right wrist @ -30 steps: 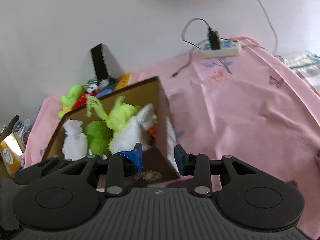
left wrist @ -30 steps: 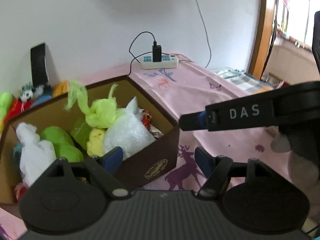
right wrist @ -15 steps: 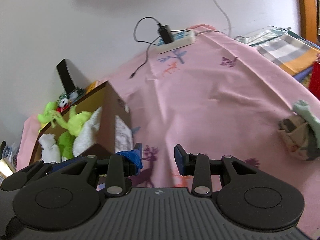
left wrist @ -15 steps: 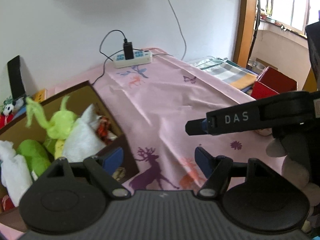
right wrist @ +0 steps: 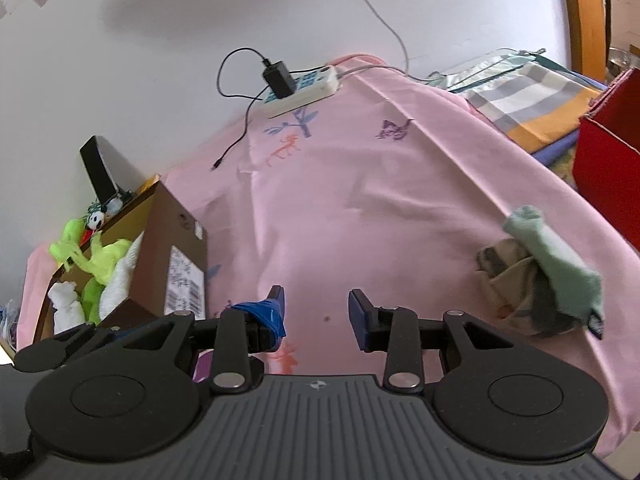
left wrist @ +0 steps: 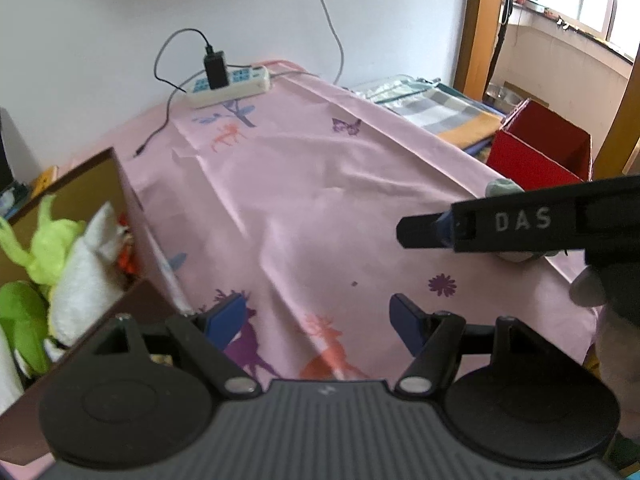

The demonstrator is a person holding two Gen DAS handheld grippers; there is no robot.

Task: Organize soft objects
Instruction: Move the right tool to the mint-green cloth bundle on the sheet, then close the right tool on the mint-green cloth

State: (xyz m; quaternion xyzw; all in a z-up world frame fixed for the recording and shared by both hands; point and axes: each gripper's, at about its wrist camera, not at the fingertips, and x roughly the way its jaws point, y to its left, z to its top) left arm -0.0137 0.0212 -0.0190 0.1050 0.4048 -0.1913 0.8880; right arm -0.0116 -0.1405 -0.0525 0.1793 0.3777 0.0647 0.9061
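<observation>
Several plush toys already fill the brown cardboard box (right wrist: 176, 240) at left, while both the left gripper (left wrist: 318, 316) and right gripper (right wrist: 316, 304) hang released and empty over bare pink tablecloth (right wrist: 340, 208). One soft bundle, a pale green cloth over a tan plush (right wrist: 536, 276), lies at right close to the table edge; it looks light and squashy, best pinched at its bulky middle, with open cloth to carry it across

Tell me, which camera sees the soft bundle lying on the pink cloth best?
The right wrist view: the green and beige bundle lies there in full, clear of the gripper. In the left wrist view the right gripper's finger covers most of it, leaving only its pale green tip.
</observation>
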